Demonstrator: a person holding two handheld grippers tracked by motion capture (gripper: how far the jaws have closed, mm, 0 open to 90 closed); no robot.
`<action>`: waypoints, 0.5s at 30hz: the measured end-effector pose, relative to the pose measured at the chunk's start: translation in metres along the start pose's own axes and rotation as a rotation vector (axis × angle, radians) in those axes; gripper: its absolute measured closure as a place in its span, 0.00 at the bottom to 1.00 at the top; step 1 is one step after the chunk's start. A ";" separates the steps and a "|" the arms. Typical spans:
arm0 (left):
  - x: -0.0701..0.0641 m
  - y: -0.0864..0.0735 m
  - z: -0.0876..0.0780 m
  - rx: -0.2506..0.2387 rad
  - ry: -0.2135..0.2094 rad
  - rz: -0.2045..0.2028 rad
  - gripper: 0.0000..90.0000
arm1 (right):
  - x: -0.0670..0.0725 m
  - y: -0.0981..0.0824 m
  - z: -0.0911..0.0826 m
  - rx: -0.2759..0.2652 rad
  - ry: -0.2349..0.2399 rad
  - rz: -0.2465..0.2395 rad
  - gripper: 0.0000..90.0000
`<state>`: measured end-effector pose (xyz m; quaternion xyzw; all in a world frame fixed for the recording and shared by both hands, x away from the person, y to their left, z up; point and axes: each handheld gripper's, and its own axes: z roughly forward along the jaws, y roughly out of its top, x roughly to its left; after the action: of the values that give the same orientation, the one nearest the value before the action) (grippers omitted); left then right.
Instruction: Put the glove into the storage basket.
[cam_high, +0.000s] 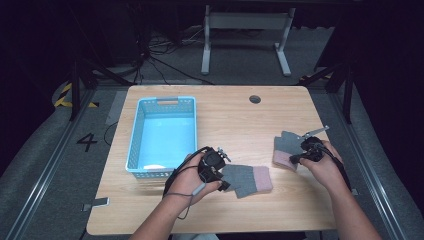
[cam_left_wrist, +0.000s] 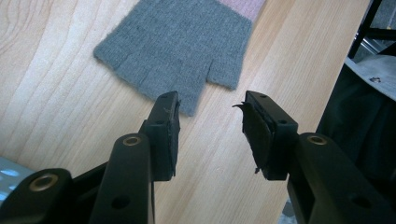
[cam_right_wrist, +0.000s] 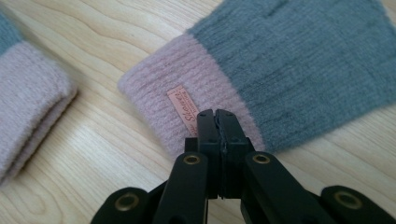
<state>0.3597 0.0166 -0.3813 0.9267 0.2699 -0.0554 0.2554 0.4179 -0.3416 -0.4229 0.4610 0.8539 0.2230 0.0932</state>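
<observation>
Two grey knit gloves with pink cuffs lie flat on the wooden table. One glove (cam_high: 248, 180) (cam_left_wrist: 182, 42) lies near the front middle, its fingers toward my left gripper (cam_high: 225, 180) (cam_left_wrist: 210, 100). That gripper is open with nothing between its jaws, and one jaw tip nearly touches a glove finger. The other glove (cam_high: 284, 145) (cam_right_wrist: 303, 60) lies to the right. My right gripper (cam_high: 294, 159) (cam_right_wrist: 217, 116) is shut, its tips resting over that glove's pink cuff (cam_right_wrist: 187, 79) beside a small label. I cannot tell whether fabric is pinched.
A light blue plastic basket (cam_high: 132, 145) stands at the table's left, just behind my left hand. A round cable hole (cam_high: 255, 99) sits near the far edge. The first glove's cuff (cam_right_wrist: 28, 102) lies close to the second glove.
</observation>
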 end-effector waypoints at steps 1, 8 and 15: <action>0.000 0.000 0.000 0.000 0.000 0.002 0.63 | -0.001 -0.001 -0.001 0.006 -0.006 0.006 1.00; 0.000 -0.001 -0.002 -0.001 0.002 -0.003 0.63 | -0.007 -0.005 -0.005 0.018 -0.026 0.020 1.00; 0.001 -0.002 -0.003 -0.004 0.002 -0.007 0.63 | -0.018 -0.011 -0.009 0.024 -0.047 0.048 1.00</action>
<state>0.3591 0.0196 -0.3798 0.9252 0.2738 -0.0547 0.2569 0.4166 -0.3649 -0.4205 0.4874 0.8429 0.2040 0.1022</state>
